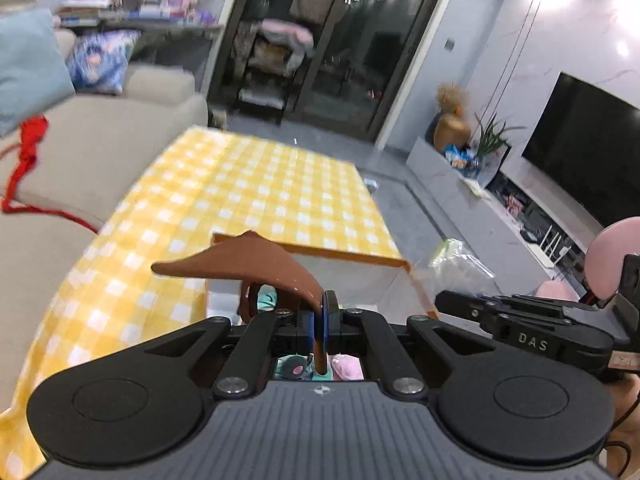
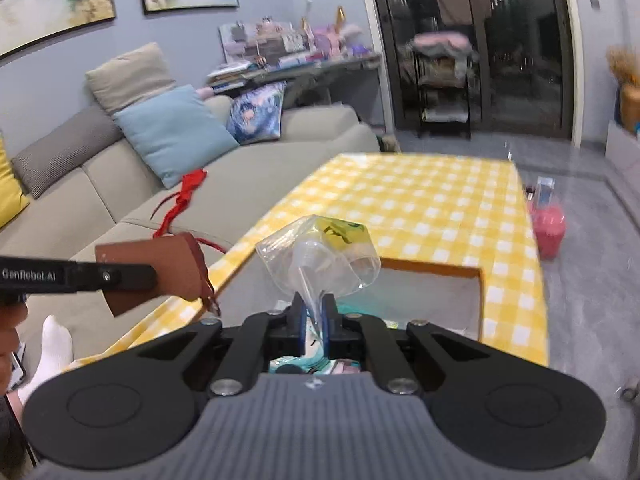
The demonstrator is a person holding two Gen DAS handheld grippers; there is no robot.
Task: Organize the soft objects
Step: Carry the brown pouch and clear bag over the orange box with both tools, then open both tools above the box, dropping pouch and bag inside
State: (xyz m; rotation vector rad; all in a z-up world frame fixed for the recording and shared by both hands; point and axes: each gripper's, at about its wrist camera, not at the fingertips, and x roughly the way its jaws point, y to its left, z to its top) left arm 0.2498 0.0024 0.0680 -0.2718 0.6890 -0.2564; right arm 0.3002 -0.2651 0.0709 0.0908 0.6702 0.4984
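Both grippers hang over the open cardboard box [image 2: 432, 280] at the counter's [image 1: 260, 184] near edge, the left gripper [image 1: 320, 316] with fingers clamped on a brown leather piece [image 1: 256, 264], the right gripper [image 2: 314, 316] pinching a clear plastic bag [image 2: 320, 256], probably so both can drop in.

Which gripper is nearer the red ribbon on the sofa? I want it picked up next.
Left. The left gripper, shut on a brown piece, is on the red ribbon's side; the right gripper, clamping a clear bag, is farther.
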